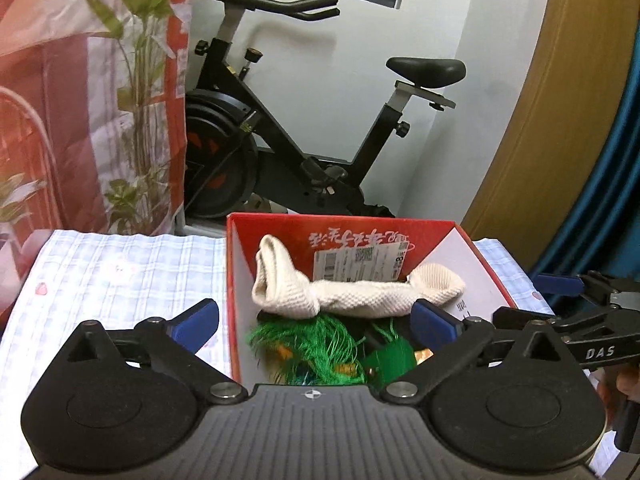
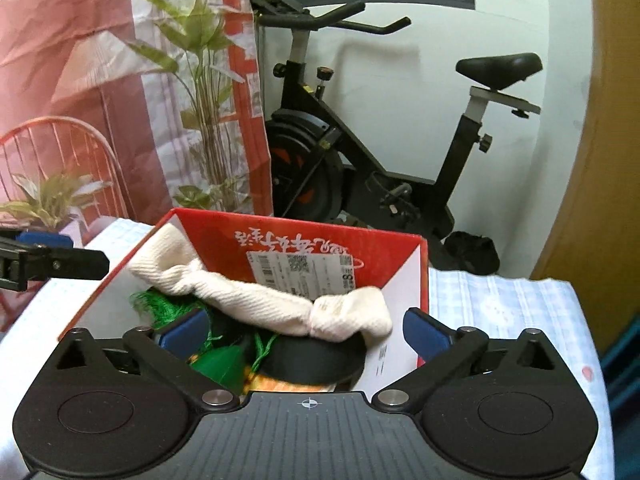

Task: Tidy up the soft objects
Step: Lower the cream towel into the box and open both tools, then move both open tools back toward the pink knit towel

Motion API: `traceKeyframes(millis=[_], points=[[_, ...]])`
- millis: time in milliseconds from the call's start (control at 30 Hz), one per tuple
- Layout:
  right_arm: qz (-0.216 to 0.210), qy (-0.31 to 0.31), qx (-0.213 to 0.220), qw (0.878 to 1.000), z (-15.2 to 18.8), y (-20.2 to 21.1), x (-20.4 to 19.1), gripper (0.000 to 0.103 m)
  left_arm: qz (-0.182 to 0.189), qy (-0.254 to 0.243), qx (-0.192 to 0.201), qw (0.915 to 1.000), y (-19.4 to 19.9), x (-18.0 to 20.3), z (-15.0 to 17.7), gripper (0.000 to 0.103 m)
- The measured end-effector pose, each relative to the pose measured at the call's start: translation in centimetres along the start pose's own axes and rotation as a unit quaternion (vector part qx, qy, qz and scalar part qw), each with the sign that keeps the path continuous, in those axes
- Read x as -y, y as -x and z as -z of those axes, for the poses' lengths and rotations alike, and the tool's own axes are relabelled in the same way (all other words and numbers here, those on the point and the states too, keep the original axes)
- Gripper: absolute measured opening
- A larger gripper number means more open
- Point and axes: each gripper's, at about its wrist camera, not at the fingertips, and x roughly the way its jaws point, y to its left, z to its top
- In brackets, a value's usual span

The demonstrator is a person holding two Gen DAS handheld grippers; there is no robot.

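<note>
A red cardboard box (image 1: 340,221) (image 2: 300,223) with white inner walls stands on the checked tablecloth (image 1: 120,272) (image 2: 500,300). A twisted cream knitted cloth (image 1: 360,295) (image 2: 248,296) lies loose across the top of its contents. Under it sit a green fringed item (image 1: 320,344) (image 2: 160,304) and a black round thing (image 2: 320,360). My left gripper (image 1: 316,324) (image 2: 60,252) hangs over the box's left part, wide open, pads off the cloth. My right gripper (image 2: 306,332) (image 1: 540,300) hangs over the right part, also wide open and holding nothing.
Behind the table stands a black exercise bike (image 1: 304,140) (image 2: 380,160) against a white wall. A red patterned curtain (image 1: 80,80) and a leafy plant (image 2: 208,80) are at the left, with a red wire chair (image 2: 60,152). A wooden door (image 1: 560,120) is at the right.
</note>
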Motion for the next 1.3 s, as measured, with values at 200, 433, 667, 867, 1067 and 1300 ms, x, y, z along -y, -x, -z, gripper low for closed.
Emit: traceKeyframes(millis=[200, 433, 667, 867, 1067, 1300], points=[[0.0, -0.018, 0.016, 1.0, 2.3, 2.9, 0.3, 0.103, -0.009, -0.004, 0.012, 0.9999, 3.2, -0.2, 1.9, 0.103], [0.004, -0.03, 0.035, 0.999, 5.6, 5.3, 0.8, 0.103, -0.017, -0.001, 0.02, 0.9997, 5.9, -0.9, 5.3, 0.103], [0.002, -0.037, 0.046, 0.998, 9.0, 6.9, 1.6, 0.103, -0.034, 0.014, 0.023, 0.9991, 7.1, -2.3, 9.2, 0.103], [-0.004, -0.024, 0.04, 0.999, 11.9, 7.1, 1.3, 0.103, -0.027, 0.018, 0.004, 0.9994, 6.3, -2.8, 11.9, 0.103], [-0.015, -0.015, 0.015, 1.0, 14.8, 5.7, 0.3, 0.1, -0.019, 0.034, -0.017, 0.9991, 4.3, -2.8, 14.4, 0.102], [-0.022, -0.035, -0.004, 0.999, 17.5, 3.6, -0.3, 0.094, -0.027, 0.049, -0.032, 0.9979, 1.2, -2.9, 16.2, 0.101]])
